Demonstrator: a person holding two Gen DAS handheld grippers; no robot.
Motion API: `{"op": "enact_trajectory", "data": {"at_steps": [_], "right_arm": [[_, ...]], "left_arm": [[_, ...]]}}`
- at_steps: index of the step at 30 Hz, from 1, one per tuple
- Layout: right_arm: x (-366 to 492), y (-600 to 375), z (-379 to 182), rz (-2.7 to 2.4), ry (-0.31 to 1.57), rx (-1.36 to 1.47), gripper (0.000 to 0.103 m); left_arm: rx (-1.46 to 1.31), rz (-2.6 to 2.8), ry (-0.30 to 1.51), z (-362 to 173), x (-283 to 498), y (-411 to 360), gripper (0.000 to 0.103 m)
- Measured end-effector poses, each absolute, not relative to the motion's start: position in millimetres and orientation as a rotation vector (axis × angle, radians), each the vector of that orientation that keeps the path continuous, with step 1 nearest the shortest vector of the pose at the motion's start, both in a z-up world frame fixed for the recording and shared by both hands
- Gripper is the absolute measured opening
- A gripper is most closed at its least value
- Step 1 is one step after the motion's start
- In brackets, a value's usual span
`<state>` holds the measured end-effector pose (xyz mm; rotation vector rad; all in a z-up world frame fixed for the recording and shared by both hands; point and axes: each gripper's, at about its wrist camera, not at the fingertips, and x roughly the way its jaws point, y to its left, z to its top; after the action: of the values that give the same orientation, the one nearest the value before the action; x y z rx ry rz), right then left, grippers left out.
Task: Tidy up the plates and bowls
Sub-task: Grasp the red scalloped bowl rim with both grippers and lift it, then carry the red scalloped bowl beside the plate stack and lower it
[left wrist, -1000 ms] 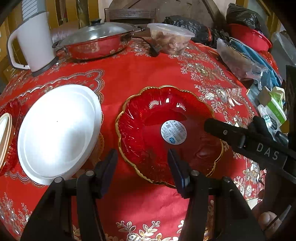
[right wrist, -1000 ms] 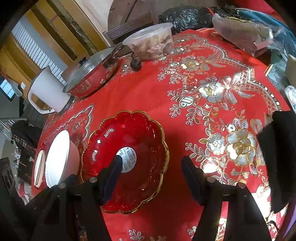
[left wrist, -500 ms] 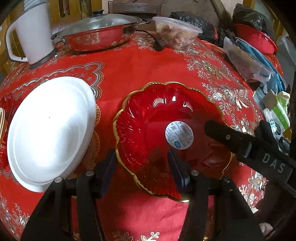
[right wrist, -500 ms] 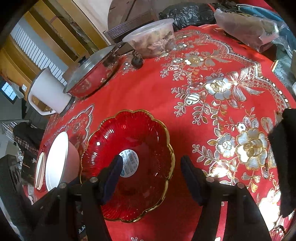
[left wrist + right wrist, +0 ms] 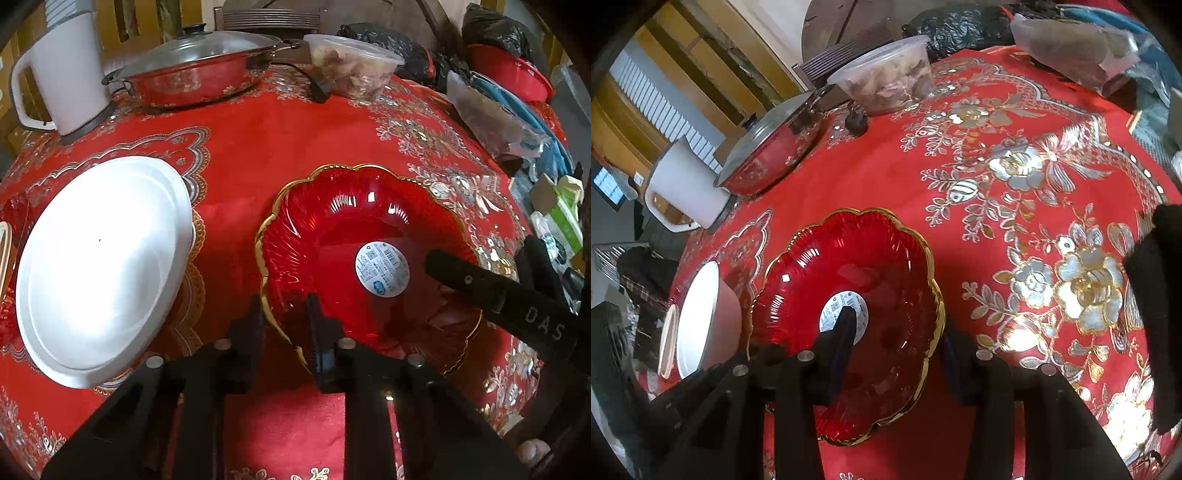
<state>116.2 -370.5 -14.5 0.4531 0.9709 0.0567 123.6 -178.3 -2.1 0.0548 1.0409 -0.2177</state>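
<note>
On tabletop (image 5: 280, 147) w/ red-and-gold cloth, centre ref = red plate (image 5: 332, 229): scalloped, gold rim, round white sticker (image 5: 382, 268) on its base.

Left gripper (image 5: 284, 314): fingers narrowed to a small gap, straddling the plate's near-left rim; one finger outside the rim, one inside. Contact w/ rim looks made, but firm clamp cannot be confirmed from left wrist view.

Right gripper (image 5: 894, 343): fingers spread wide, approx. at plate's right rim. Left finger (image 5: 842, 332) lies over the plate interior, tip at the sticker (image 5: 844, 310); right finger sits outside the rim, partly hidden behind the plate edge (image 5: 934, 295). Nothing clamped. In left wrist view the same gripper shows as a black bar marked "DAS" (image 5: 517, 306) reaching over the plate's right side.

Other items, rel. to red plate:
- White bowl (image 5: 99, 266): left of plate, apart from it, on the cloth. Right wrist view shows it (image 5: 701, 317) side-on, w/ a smaller dish (image 5: 666, 339) just beyond it.
- Steel pan w/ glass lid (image 5: 192, 74): behind plate, far-left.
- White jug (image 5: 62, 88): left of pan.
- Clear tub w/ food (image 5: 351, 66): behind plate, far side.
- Bags and packets (image 5: 491, 118): far-right of plate, at tabletop edge.
</note>
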Motion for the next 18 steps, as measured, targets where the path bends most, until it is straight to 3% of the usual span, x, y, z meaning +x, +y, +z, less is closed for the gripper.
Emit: {"op": "enact_trajectory", "data": {"at_steps": [18], "right_arm": [[94, -364, 12, 0.063, 0.924, 0.422, 0.044]], "left_arm": [[-0.001, -0.267, 0.975, 35, 106, -164, 0.015]]}}
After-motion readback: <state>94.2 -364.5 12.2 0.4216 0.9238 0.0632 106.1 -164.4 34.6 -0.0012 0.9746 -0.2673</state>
